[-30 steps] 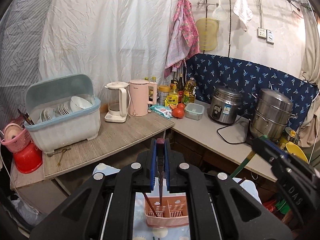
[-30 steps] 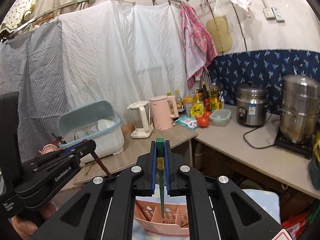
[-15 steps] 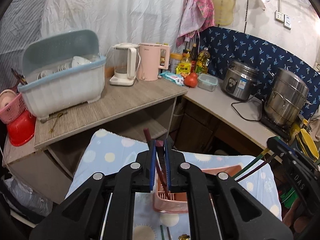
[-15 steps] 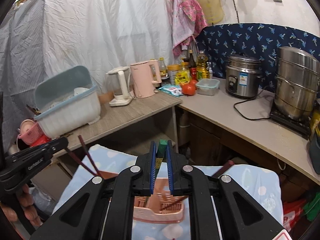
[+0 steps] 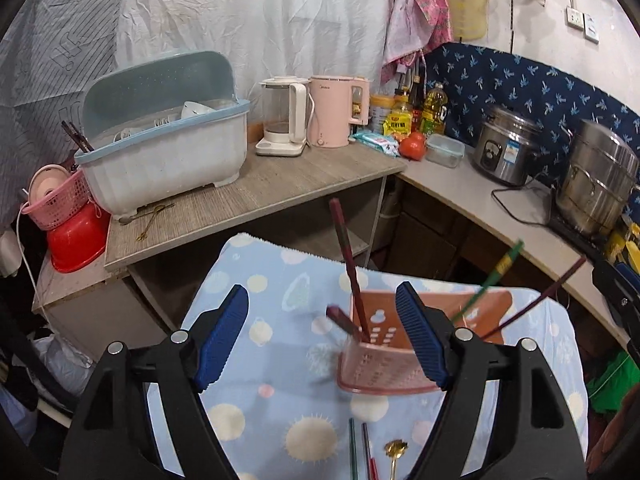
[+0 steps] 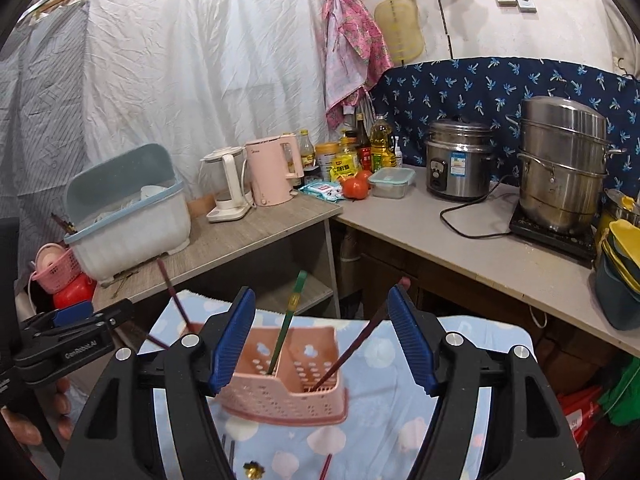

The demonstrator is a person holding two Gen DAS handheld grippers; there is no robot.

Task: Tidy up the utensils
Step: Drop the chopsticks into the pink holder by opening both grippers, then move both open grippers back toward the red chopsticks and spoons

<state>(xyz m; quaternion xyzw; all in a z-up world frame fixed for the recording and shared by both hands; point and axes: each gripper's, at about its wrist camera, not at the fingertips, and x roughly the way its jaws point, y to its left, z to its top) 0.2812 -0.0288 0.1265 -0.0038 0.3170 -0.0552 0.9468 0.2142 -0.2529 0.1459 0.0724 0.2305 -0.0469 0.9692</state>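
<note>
A pink slotted utensil basket [image 5: 384,372] [image 6: 280,388] stands on a blue patterned cloth [image 5: 272,280]. My left gripper [image 5: 320,292] hovers just in front of it, jaws opening, pads touching nothing. Past its fingers a dark red chopstick [image 5: 347,264] leans in the basket, and a second one [image 5: 340,320] is blurred. My right gripper [image 6: 320,294] is also opening, nothing pressed. A green chopstick [image 6: 289,320] and a dark red chopstick [image 6: 360,340] lean free in the basket. Loose chopsticks [image 5: 352,448] and a gold spoon [image 5: 396,450] lie on the cloth.
Behind the cloth runs a wooden counter [image 5: 256,192] with a covered dish drainer [image 5: 160,152], two kettles [image 5: 312,116], bottles and a tomato. The right counter [image 6: 460,248] holds a rice cooker [image 6: 456,160] and steel steamer [image 6: 560,168]. A hand [image 6: 24,424] holds the left gripper [image 6: 72,340].
Both grippers sank toward the pink basket and their jaws went from shut to wide. The chopsticks they gripped now stand loose in the basket.
</note>
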